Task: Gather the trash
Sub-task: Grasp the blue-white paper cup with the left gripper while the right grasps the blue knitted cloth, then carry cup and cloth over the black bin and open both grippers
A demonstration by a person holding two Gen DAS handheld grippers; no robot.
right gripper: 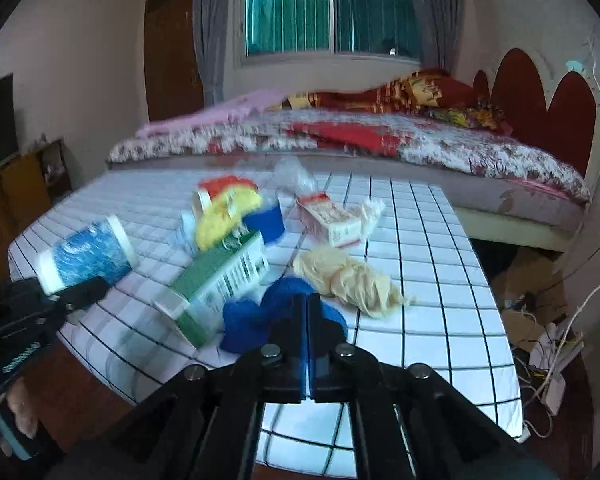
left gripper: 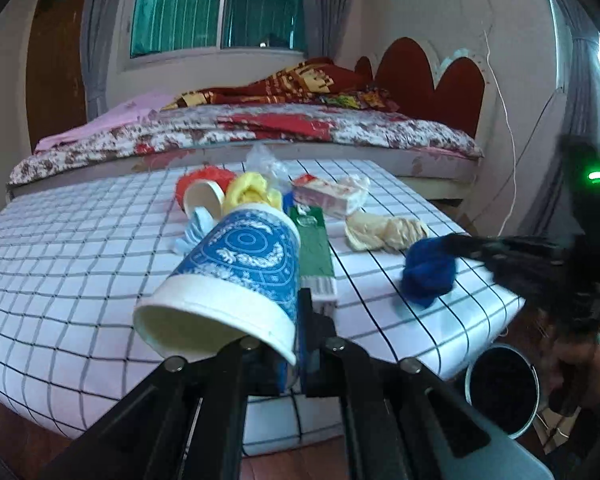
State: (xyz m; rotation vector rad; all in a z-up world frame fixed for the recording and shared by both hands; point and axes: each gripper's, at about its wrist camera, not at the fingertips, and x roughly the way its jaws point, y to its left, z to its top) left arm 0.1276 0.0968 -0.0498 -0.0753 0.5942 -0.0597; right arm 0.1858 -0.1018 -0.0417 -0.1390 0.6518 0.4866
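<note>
My left gripper (left gripper: 296, 344) is shut on the rim of a blue-and-white paper cup (left gripper: 236, 276), held tilted above the checked table (left gripper: 60, 280); the cup also shows in the right wrist view (right gripper: 88, 256). My right gripper (right gripper: 307, 308) is shut on a blue crumpled wad (right gripper: 256, 320), which also shows in the left wrist view (left gripper: 428, 272) near the table's right edge. On the table lie a green-and-white box (right gripper: 220, 276), a cream crumpled wrapper (right gripper: 352, 276), a red-and-white box (right gripper: 328, 216), a yellow wad (right gripper: 224, 212) and a second paper cup (left gripper: 204, 198).
A round metal bin (left gripper: 504, 388) with a dark inside stands on the floor beside the table's right front corner. A bed (right gripper: 380, 140) runs behind the table. Cables and a power strip (right gripper: 552, 376) lie on the floor at right.
</note>
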